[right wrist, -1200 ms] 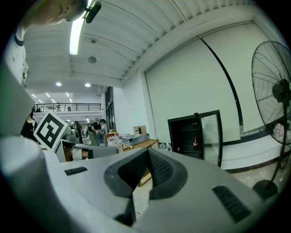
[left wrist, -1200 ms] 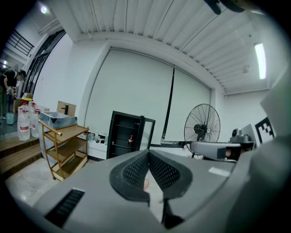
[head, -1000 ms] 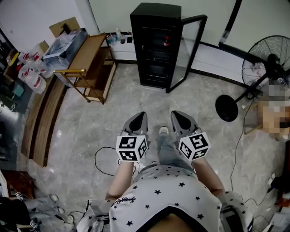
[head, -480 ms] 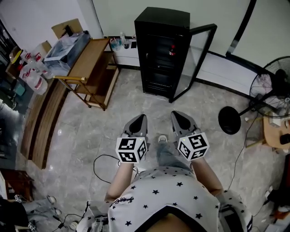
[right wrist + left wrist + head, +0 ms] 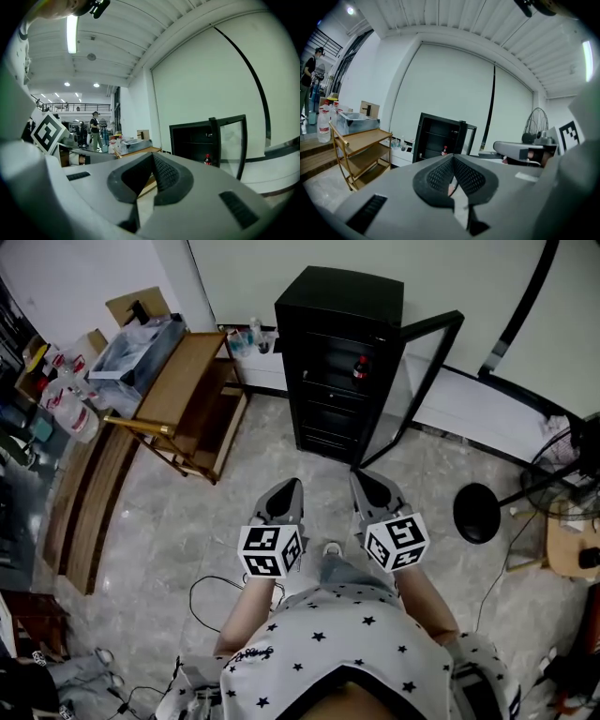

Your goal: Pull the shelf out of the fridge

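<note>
A black fridge (image 5: 339, 352) stands against the far wall with its glass door (image 5: 419, 381) swung open to the right. Inside it I see thin wire shelves (image 5: 435, 135) and a red bottle (image 5: 359, 368). My left gripper (image 5: 292, 487) and right gripper (image 5: 362, 480) are side by side above the floor, well short of the fridge and pointing toward it. Both are shut with nothing between the pads. In the left gripper view the fridge (image 5: 438, 140) sits just above the left gripper (image 5: 453, 156). In the right gripper view the fridge (image 5: 206, 140) is to the right of the right gripper (image 5: 151, 156).
A wooden trolley (image 5: 184, 390) with a clear bin (image 5: 139, 337) stands left of the fridge. Plastic jugs (image 5: 67, 399) lie further left. A fan's round base (image 5: 478, 513) is on the right, and a black cable (image 5: 211, 589) loops on the tiled floor. People (image 5: 95, 131) stand far behind.
Both grippers have travelled forward with the person toward the fridge, which now looks larger and nearer. The jaws have stayed shut. The standing fan has slid out of the head view's right edge.
</note>
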`<control>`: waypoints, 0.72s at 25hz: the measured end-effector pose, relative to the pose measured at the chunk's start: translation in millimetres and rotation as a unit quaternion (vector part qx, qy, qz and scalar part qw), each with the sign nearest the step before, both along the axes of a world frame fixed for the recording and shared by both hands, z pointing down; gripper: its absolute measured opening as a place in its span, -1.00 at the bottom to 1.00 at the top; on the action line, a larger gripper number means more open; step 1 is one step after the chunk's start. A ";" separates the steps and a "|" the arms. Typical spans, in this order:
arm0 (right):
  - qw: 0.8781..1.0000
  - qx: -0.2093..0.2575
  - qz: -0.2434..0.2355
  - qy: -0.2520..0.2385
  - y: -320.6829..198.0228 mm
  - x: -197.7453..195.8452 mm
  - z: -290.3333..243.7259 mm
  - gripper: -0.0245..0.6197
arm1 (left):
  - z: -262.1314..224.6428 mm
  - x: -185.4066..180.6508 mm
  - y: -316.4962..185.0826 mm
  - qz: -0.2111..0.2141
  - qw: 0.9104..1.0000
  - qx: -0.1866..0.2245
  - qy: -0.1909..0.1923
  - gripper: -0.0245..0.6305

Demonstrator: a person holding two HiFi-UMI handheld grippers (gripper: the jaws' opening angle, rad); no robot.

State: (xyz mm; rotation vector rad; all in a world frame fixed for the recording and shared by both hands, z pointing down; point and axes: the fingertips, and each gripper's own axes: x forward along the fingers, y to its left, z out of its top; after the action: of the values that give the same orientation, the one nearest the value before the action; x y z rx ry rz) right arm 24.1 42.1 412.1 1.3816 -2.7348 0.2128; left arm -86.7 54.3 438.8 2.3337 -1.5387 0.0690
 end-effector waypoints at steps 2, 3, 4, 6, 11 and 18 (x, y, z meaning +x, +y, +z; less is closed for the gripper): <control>1.000 0.000 -0.006 0.000 -23.3 3.1 0.1 -0.95 | -0.5 4.1 -22.7 -0.004 1.000 0.001 0.002 -0.89; 1.000 0.000 -0.009 -0.001 -35.3 4.8 1.0 -0.95 | 0.0 6.4 -34.2 -0.006 1.000 0.002 0.003 -0.89; 1.000 0.000 -0.011 -0.002 -46.6 6.3 2.2 -0.95 | 1.0 8.4 -45.3 -0.008 1.000 0.003 0.004 -0.89; 1.000 0.000 -0.017 -0.002 -66.8 7.9 4.5 -0.95 | 3.1 10.7 -65.6 -0.013 1.000 0.003 0.007 -0.89; 1.000 -0.004 -0.026 -0.001 -110.4 12.5 7.0 -0.95 | 6.2 13.9 -109.4 -0.026 0.999 -0.002 0.020 -0.89; 0.999 -0.008 -0.033 -0.007 -154.2 19.3 13.1 -0.95 | 15.2 17.9 -157.1 -0.036 0.999 -0.010 0.038 -0.89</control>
State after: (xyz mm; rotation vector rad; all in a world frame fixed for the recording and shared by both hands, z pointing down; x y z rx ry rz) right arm 43.4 -112.1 425.2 1.2897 -2.7786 0.2410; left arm -68.8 -102.8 454.0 2.2371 -1.5760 -0.0223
